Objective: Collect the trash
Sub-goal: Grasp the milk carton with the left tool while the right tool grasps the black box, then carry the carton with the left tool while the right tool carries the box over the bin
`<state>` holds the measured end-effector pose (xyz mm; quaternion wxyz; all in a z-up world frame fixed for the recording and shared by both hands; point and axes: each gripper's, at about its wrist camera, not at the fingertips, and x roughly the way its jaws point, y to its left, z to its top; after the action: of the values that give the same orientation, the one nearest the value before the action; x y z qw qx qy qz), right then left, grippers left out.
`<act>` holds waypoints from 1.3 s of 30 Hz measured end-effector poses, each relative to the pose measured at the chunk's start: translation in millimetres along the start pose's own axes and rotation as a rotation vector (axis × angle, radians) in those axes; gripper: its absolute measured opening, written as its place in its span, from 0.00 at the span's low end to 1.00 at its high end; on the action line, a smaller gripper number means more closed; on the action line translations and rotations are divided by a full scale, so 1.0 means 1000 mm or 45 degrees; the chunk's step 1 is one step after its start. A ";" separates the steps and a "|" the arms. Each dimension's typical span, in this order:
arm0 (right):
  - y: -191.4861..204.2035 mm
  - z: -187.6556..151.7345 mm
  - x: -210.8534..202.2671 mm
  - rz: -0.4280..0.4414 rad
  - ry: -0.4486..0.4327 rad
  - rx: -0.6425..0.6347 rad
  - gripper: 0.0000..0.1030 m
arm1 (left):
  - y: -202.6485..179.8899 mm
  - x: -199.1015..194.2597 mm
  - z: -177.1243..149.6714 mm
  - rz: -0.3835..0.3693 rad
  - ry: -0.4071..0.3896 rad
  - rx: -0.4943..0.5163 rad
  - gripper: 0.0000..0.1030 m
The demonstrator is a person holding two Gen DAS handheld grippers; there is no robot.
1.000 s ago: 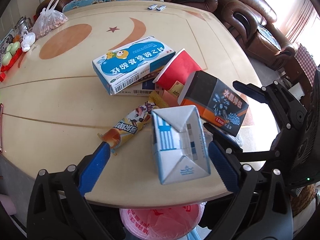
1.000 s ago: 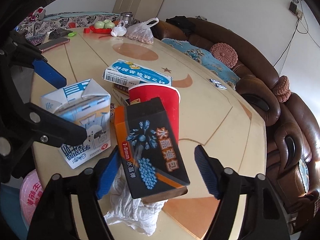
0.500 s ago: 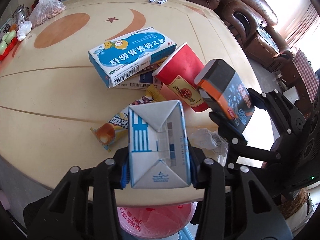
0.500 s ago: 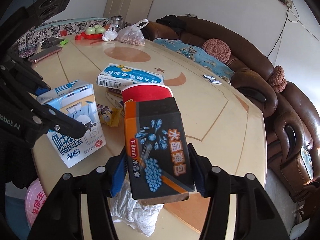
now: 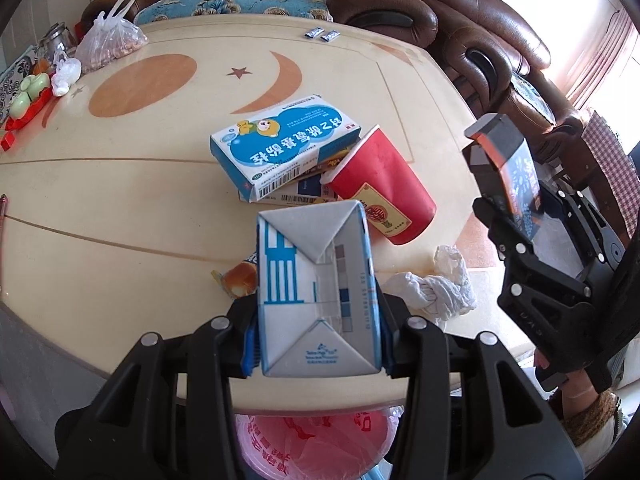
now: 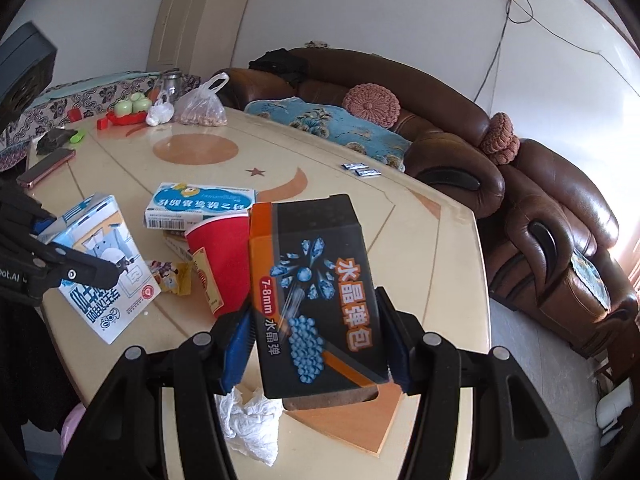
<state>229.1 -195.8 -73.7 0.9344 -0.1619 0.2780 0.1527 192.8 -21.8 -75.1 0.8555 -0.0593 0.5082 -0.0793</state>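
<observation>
Now your left gripper (image 5: pixel 316 344) clamps the carton (image 5: pixel 316 292), right gripper (image 6: pixel 316 344) clamps the "7-8mm 水晶弹" box (image 6: pixel 316 300), near table edge.

Bright daylight from the right, blown out at that edge. Table (image 5: pixel 120 200) evenly lit, soft shadows, mild sheen. Strong fisheye bending, dark vignette corners. Focus sharp.

a home living room. brown leather sofa (image 6: pixel 460 152) curving round a cream table (image 6: pixel 340 208) inlaid with moon and star shapes, knitted round cushions (image 6: pixel 371 105), a floral throw (image 6: pixel 332 126), a cupboard door (image 6: pixel 200 16) in the corner, fruit on a red tray (image 6: pixel 128 114), a bag of nuts (image 6: pixel 202 110), a phone (image 6: pixel 46 167).
</observation>
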 end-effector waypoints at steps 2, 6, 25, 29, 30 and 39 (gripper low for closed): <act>-0.003 0.004 -0.005 -0.009 0.007 0.041 0.53 | 0.001 -0.005 -0.001 0.012 -0.014 0.005 0.42; 0.001 0.007 -0.020 -0.015 0.024 0.082 0.53 | 0.007 -0.020 -0.003 0.012 -0.060 0.012 0.42; 0.063 0.014 -0.152 -0.023 0.027 0.192 0.53 | 0.017 -0.095 -0.056 0.092 -0.231 0.094 0.42; 0.073 0.009 -0.174 -0.036 0.021 0.190 0.53 | 0.013 -0.112 -0.068 0.101 -0.266 0.132 0.42; 0.075 0.007 -0.178 -0.036 0.020 0.191 0.53 | 0.011 -0.116 -0.071 0.105 -0.274 0.142 0.42; 0.093 -0.008 -0.208 -0.024 0.025 0.211 0.53 | 0.005 -0.129 -0.097 0.115 -0.293 0.200 0.42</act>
<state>24.3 -156.0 18.7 0.9433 -0.0881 0.2972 0.1186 47.3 6.8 -11.2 0.9128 0.0221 0.4011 -0.0728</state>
